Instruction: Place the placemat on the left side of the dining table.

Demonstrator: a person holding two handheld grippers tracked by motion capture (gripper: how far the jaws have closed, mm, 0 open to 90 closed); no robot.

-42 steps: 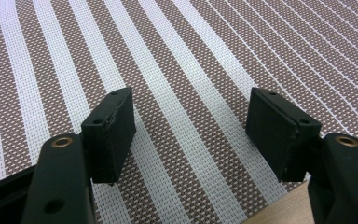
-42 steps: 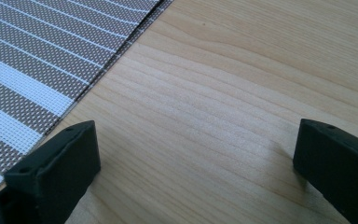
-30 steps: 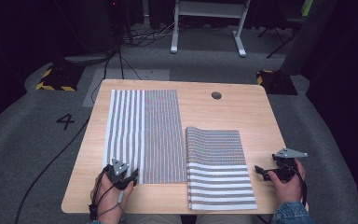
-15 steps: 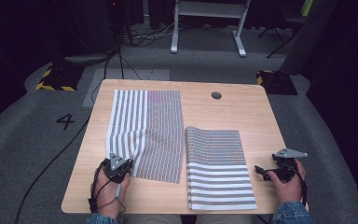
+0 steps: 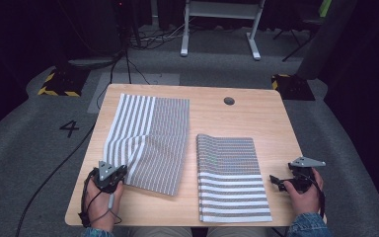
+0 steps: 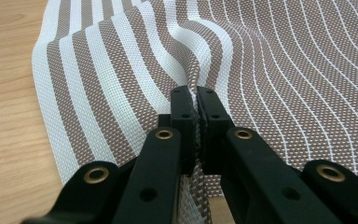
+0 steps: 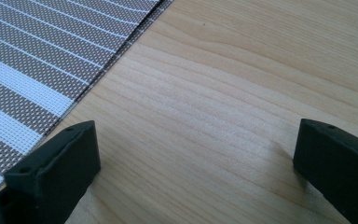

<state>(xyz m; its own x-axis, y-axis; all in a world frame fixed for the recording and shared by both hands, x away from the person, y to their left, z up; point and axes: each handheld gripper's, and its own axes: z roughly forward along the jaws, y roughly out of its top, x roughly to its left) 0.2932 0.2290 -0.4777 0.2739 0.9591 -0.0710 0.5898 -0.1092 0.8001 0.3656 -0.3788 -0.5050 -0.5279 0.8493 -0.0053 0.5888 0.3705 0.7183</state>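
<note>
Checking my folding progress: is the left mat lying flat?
No. The left mat is rumpled, its near corner pinched and raised by the left tool.

Mat [image 6: 270,70] corner between tool's jaws

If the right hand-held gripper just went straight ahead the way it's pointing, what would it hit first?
Probably the folded striped mat. The right hand-held gripper, open, points left over bare table toward the mat's edge, with only wood in between; exact height is unclear.

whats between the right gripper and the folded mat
Only bare table between the open right gripper and the folded mat, seen in the right gripper view.
</note>
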